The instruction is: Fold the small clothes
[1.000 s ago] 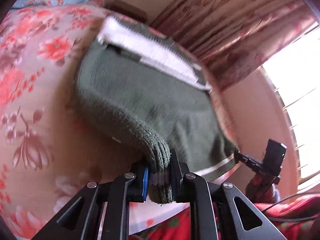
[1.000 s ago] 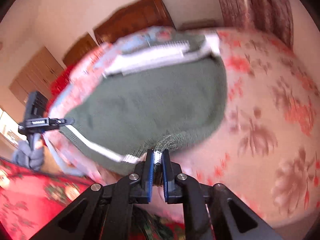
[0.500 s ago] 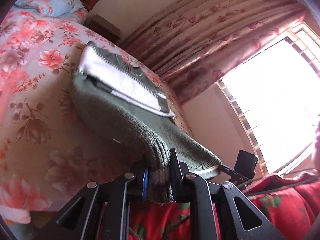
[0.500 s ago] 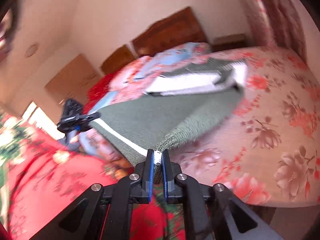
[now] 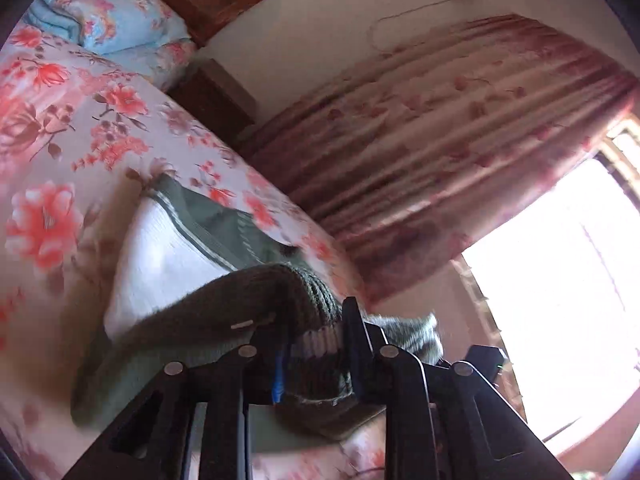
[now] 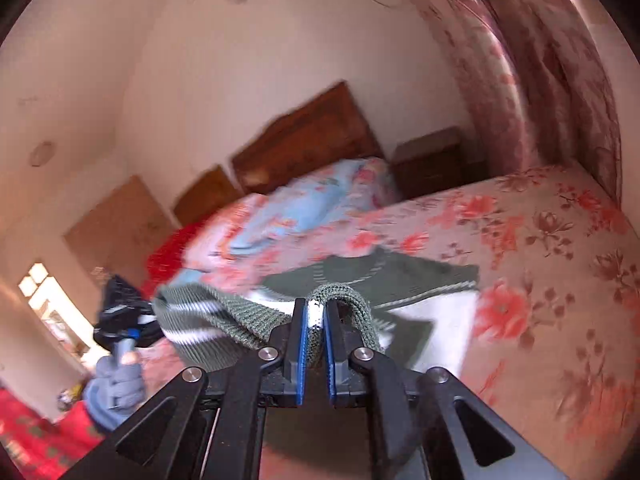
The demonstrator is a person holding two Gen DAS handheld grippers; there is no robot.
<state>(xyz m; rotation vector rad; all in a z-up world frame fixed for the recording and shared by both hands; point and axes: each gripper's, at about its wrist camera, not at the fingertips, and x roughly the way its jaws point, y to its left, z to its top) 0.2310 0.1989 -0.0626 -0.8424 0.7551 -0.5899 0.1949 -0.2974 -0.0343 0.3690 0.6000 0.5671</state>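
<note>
Left wrist view: the left gripper (image 5: 316, 354) is clamped on the ribbed hem of the green sweater (image 5: 224, 304), knit bunched thick between its jaws. The rest of the garment lies ahead on the floral bedspread (image 5: 52, 128), its white panel (image 5: 160, 256) facing up. Over on the right wrist view, the right gripper (image 6: 315, 322) is pinched tight on the hem's other corner, a sliver of white stripe showing between the blue pads (image 6: 303, 344). Each gripper takes one corner so the hem stays stretched and level between them, and, as I read it, that edge is being carried over the body toward the collar (image 6: 372, 266) to halve the sweater. The person's gloved hand (image 6: 116, 384) shows at the left, blurred, so its grip is hard to judge. As for writing: no brand, tag or label can be read on the sweater or the grippers in either view.
</note>
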